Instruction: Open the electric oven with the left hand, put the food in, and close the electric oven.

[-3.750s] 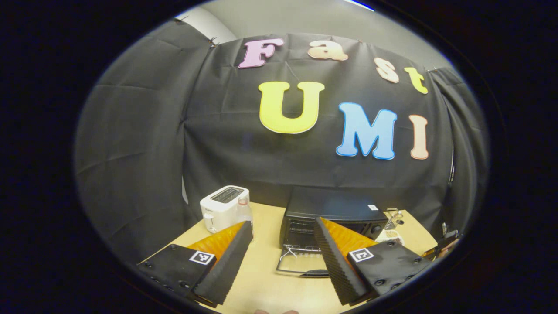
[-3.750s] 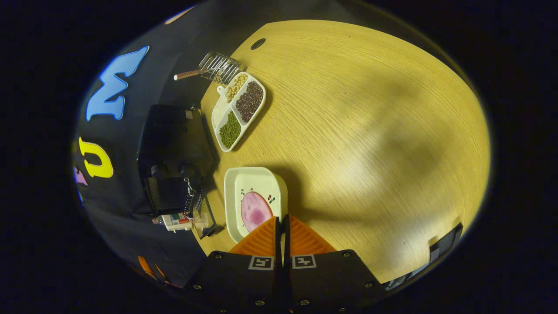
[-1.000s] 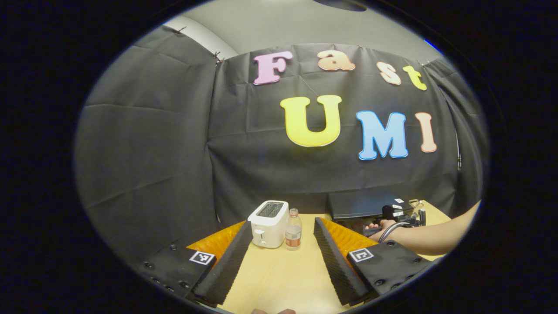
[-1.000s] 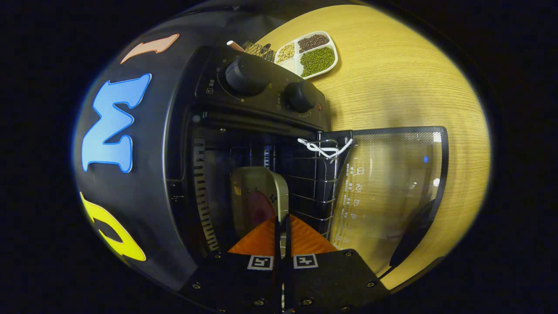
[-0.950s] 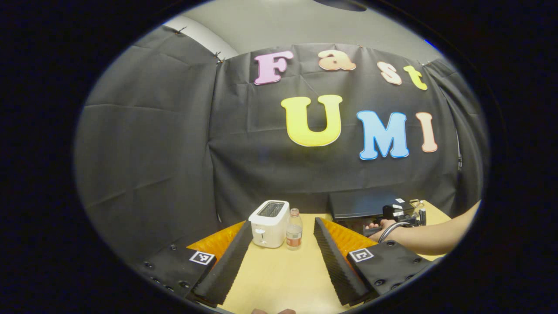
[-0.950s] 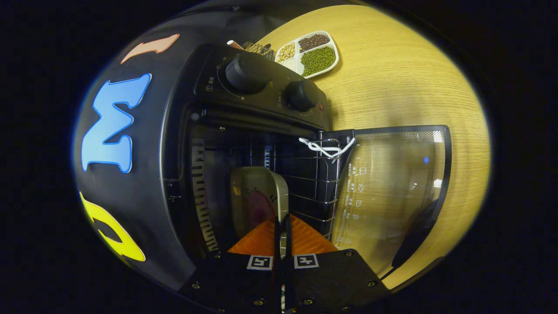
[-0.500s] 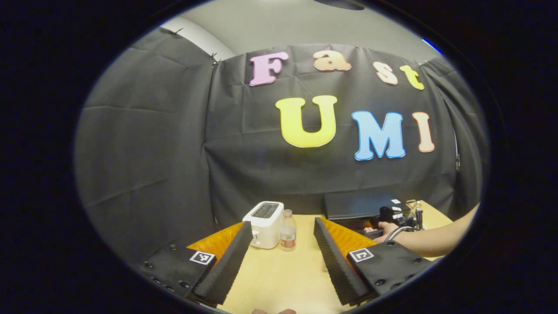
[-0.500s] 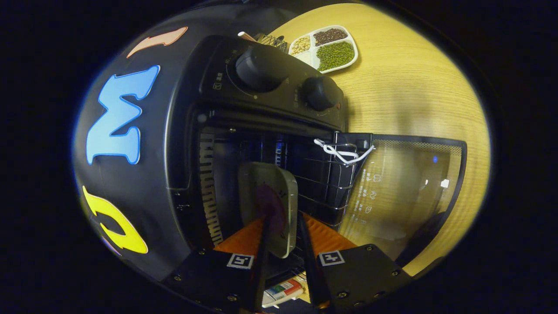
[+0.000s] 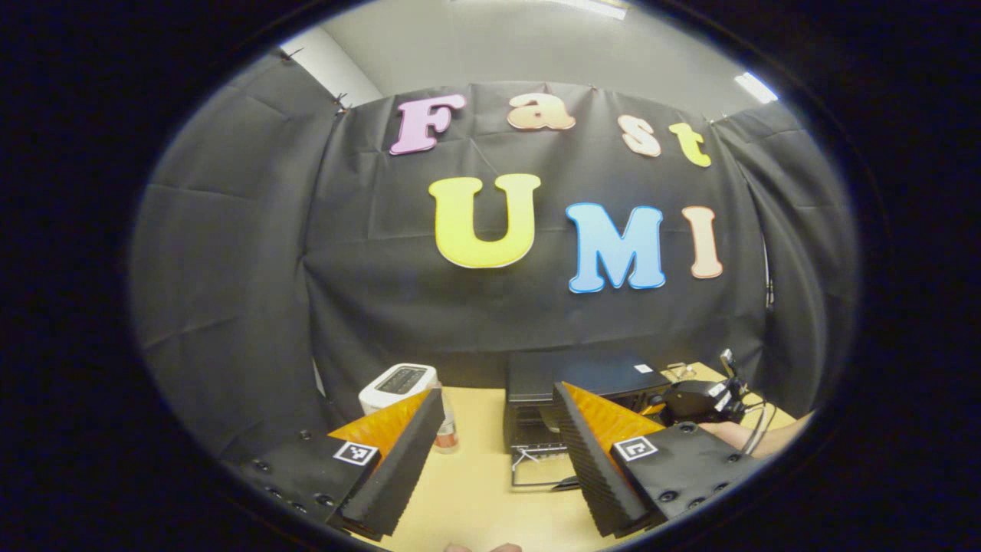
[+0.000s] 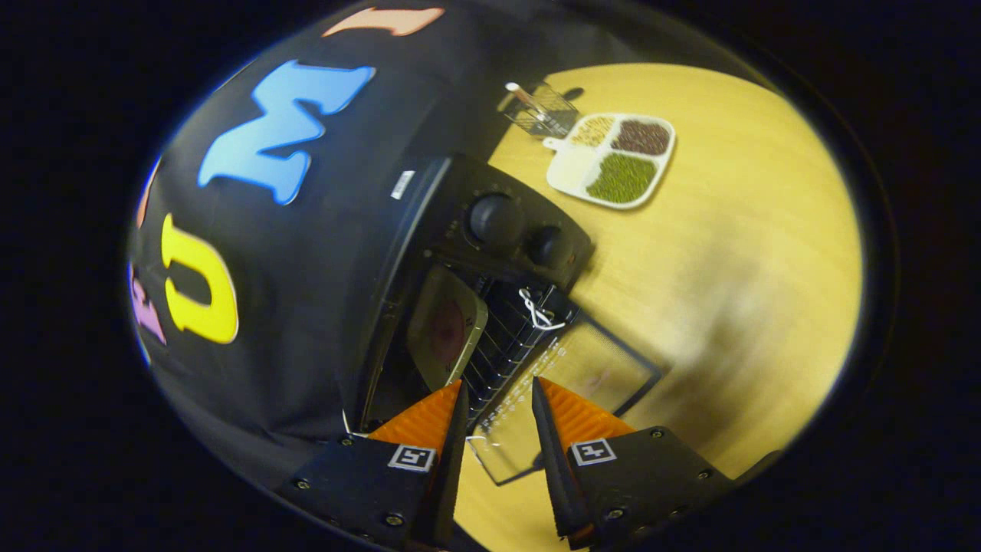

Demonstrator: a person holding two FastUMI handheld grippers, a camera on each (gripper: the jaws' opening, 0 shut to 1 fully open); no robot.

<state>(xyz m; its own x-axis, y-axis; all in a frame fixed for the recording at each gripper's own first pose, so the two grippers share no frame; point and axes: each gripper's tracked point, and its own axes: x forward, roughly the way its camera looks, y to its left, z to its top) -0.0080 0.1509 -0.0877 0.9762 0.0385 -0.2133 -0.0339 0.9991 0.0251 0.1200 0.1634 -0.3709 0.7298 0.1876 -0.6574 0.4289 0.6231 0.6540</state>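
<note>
oven (image 10: pixel 460 230): 1, door down | plate (image 10: pixel 444 326): 1, inside | left gripper (image 9: pixel 498 445), right gripper (image 10: pixel 494 429): agape, empty

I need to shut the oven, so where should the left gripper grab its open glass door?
Grip the dark handle along the free front edge of the clear glass door, coming from the front: the door lies folded down, hinge at the oven.

A: surface? B: light wood table (image 10: pixel 728 253); black electric oven (image 10: pixel 460 230) sits on it at the back, glass door (image 10: pixel 567 406) dropped flat onto the wood.
A: rest? B: divided dish of beans (image 10: pixel 613 161) beside a wire rack (image 10: pixel 544 111); white toaster (image 9: pixel 395 381), small bottle (image 9: pixel 446 433) touching it.
</note>
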